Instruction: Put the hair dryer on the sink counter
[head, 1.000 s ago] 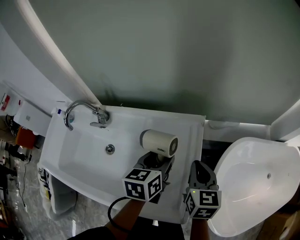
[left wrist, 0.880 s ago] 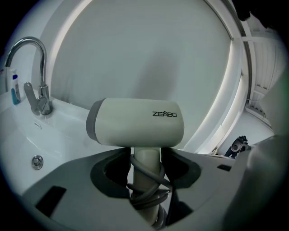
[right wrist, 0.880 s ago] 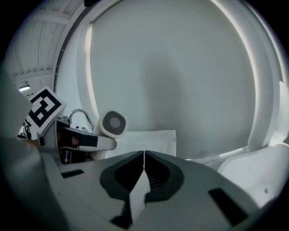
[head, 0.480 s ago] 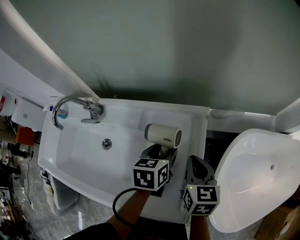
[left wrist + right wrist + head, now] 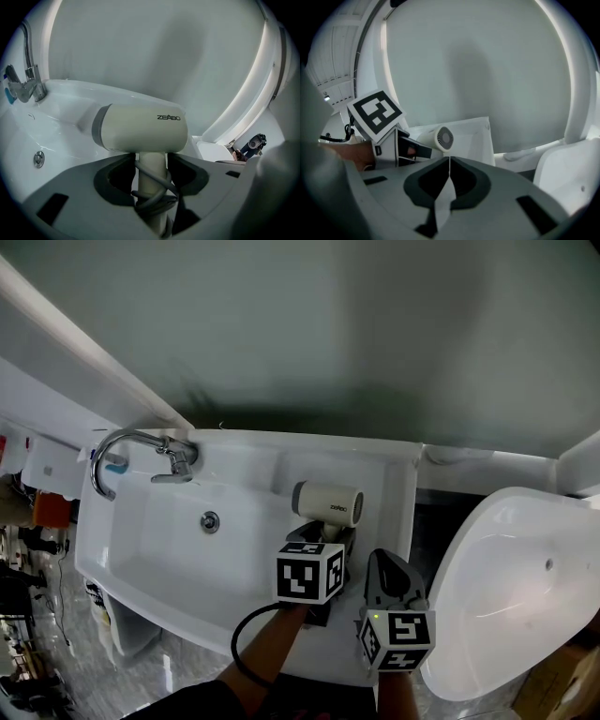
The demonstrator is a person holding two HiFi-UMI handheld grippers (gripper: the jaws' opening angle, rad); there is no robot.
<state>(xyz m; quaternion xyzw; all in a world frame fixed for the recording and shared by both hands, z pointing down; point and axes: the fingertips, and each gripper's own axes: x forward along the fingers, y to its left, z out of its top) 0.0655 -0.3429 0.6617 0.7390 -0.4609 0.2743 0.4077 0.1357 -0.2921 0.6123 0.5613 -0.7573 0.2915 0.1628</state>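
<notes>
A cream hair dryer with a grey band is held upright over the right side of the white sink. My left gripper is shut on its handle, which has the grey cord wound round it; in the left gripper view the dryer fills the middle and the jaws clamp the handle from both sides. My right gripper hangs just right of it over the counter's right edge, its jaws shut with nothing between them. From the right gripper view I see the dryer's rear grille.
A chrome faucet stands at the sink's back left, the drain in the basin. A white toilet sits to the right of the sink. A grey wall rises behind. A dark cord loops below the left hand.
The left gripper with the hair dryer has shifted slightly right and toward the back of the sink. The right gripper has kept its place beside it.
</notes>
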